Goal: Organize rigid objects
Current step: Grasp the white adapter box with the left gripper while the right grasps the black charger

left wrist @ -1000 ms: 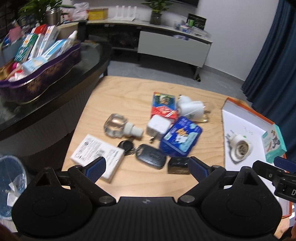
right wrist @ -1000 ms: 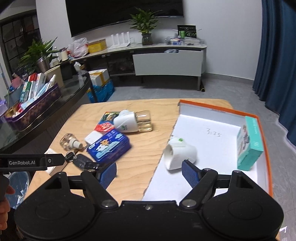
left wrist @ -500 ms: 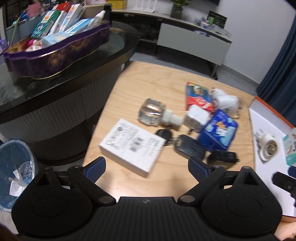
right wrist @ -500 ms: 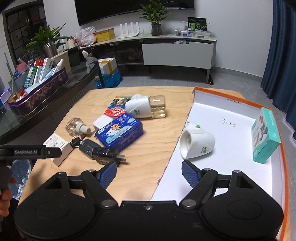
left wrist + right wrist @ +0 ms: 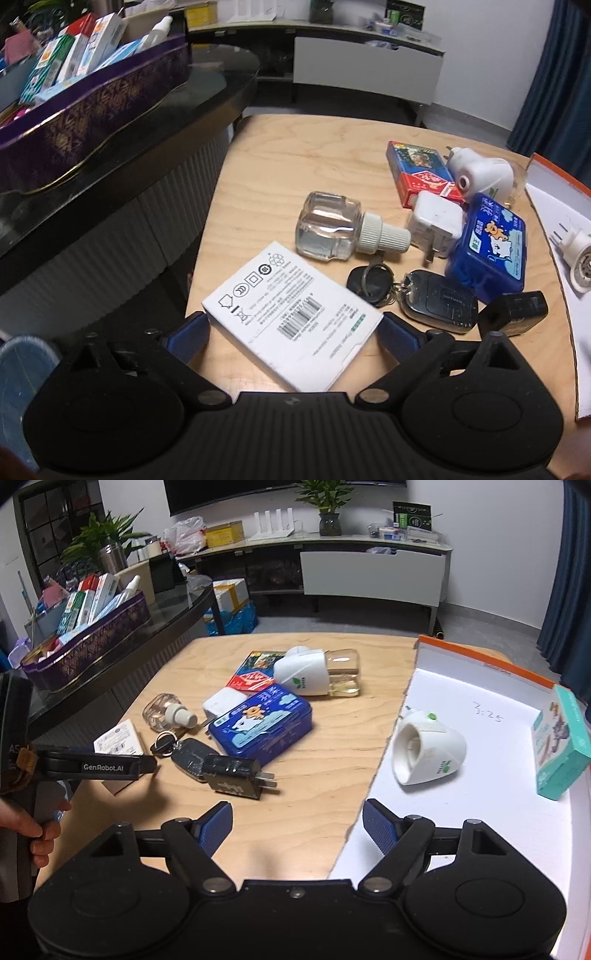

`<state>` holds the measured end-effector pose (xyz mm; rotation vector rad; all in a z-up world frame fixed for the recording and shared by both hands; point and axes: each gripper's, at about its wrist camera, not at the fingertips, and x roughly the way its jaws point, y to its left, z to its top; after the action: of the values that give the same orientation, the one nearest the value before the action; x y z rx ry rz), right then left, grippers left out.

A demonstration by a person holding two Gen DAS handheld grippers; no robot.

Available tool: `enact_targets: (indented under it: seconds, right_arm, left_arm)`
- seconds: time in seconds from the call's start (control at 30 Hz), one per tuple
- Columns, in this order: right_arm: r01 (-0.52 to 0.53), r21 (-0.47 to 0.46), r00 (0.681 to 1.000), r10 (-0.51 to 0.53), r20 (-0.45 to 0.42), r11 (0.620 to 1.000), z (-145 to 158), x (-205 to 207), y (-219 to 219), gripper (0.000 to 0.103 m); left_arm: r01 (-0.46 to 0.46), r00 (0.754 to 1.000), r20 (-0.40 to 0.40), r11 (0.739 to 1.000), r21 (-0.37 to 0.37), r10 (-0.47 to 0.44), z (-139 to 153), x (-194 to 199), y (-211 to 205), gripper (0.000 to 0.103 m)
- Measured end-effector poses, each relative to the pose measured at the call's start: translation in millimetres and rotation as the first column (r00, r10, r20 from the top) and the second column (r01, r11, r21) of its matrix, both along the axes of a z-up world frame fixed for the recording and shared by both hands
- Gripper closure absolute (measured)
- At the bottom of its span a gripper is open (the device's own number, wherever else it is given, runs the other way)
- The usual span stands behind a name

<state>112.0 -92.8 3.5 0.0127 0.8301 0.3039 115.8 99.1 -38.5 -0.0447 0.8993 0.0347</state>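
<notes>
left tongs gape wide astride the white box at the table's near-left edge, pads flanking its short sides, not pressing; right tongs hang open farther off, empty

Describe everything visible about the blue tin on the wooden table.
The blue tin is a flat, rounded-corner rectangular box, metal by its look, lid printed with a cartoon bear, clouds and white lettering. It lies closed and flat on the wooden table, mid-clutter. The white charger lies against one side, the red card box is near its far corner and the black plug adapter sits by its near corner.
</notes>
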Motion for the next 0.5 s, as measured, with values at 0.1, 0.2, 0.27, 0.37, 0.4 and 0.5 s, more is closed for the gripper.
enact_targets:
  seconds: [0.1,0.2,0.27,0.37,0.4,0.5]
  right_arm:
    - [-0.014,-0.004,1.000,0.014,-0.006,1.000,-2.3,1.9,7.8,0.011]
    - [-0.022,-0.002,1.000,0.022,-0.014,1.000,-3.9,3.2,12.5,0.011]
    - [-0.023,-0.007,1.000,0.023,-0.014,1.000,-4.4,3.7,13.9,0.011]
    - [-0.019,-0.009,1.000,0.019,-0.016,1.000,-5.4,4.7,12.3,0.011]
    - [-0.013,-0.008,1.000,0.013,-0.018,1.000,-5.9,5.2,11.1,0.011]
    - [-0.002,0.004,1.000,0.002,-0.020,1.000,-7.4,7.2,8.2,0.011]
  left_arm:
    - [0.029,0.999,0.025,1.000,-0.002,-0.029,-1.4,-3.1,-1.6,0.002]
    - [0.102,0.994,0.041,0.995,-0.025,-0.101,-2.7,-8.0,-7.2,0.002]
    - [0.149,0.988,0.047,0.988,-0.040,-0.147,-2.1,-14.0,-9.7,0.003]
    - [0.134,0.989,0.076,0.988,-0.073,-0.129,2.1,-18.9,-5.8,0.001]
    - [0.100,0.992,0.082,0.992,-0.078,-0.094,3.1,-18.0,-3.8,0.001]
    - [0.002,0.998,0.065,0.994,-0.110,0.005,4.0,-13.4,0.4,0.000]
